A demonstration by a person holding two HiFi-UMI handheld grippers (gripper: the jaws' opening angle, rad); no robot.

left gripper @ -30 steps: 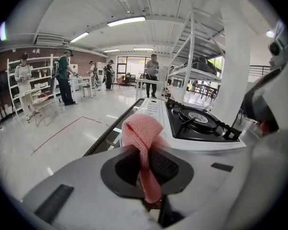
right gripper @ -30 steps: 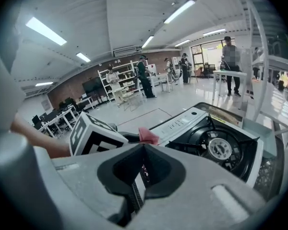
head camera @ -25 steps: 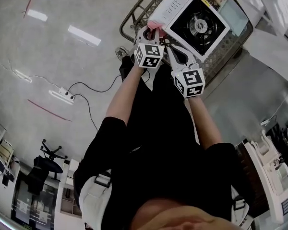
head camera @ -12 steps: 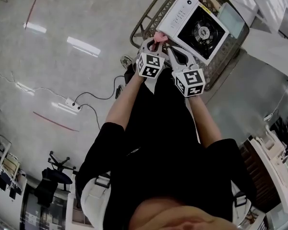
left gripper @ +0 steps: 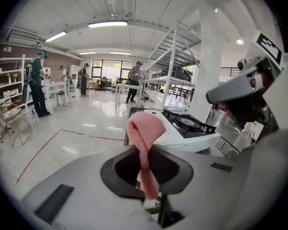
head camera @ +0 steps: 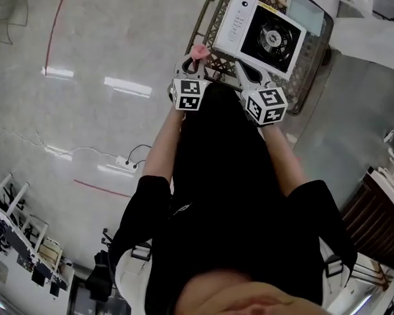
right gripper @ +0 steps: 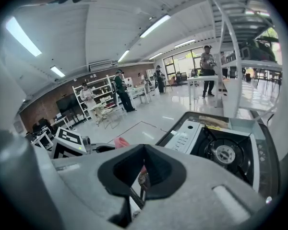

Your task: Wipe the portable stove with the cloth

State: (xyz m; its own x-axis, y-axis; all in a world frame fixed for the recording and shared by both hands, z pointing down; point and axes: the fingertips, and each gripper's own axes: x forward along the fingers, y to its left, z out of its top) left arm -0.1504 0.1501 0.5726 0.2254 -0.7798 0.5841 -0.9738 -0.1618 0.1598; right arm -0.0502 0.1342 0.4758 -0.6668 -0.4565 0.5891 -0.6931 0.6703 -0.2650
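The white portable stove (head camera: 262,33) with a black burner lies in a wire basket (head camera: 303,71). My left gripper (head camera: 193,59) is shut on the pink cloth (head camera: 198,49), holding it just off the stove's near left corner, by the basket rim. In the left gripper view the cloth (left gripper: 145,131) stands up between the jaws of that gripper (left gripper: 146,152), with the stove (left gripper: 182,127) a short way beyond. My right gripper (head camera: 244,69) is shut and holds nothing, close to the stove's front edge. Its own view shows the right gripper (right gripper: 141,169), the stove (right gripper: 216,147) and the cloth (right gripper: 121,142).
A pale flat box (head camera: 305,8) lies in the basket behind the stove. A power strip with a cable (head camera: 125,163) lies on the glossy floor at the left. Several people (left gripper: 37,83) stand by tables and shelves far off. A white column (left gripper: 209,75) rises beyond the stove.
The cloth has come off the stove's near left corner and now sits beside it. Both grippers have drawn slightly back while the head view has swung round.
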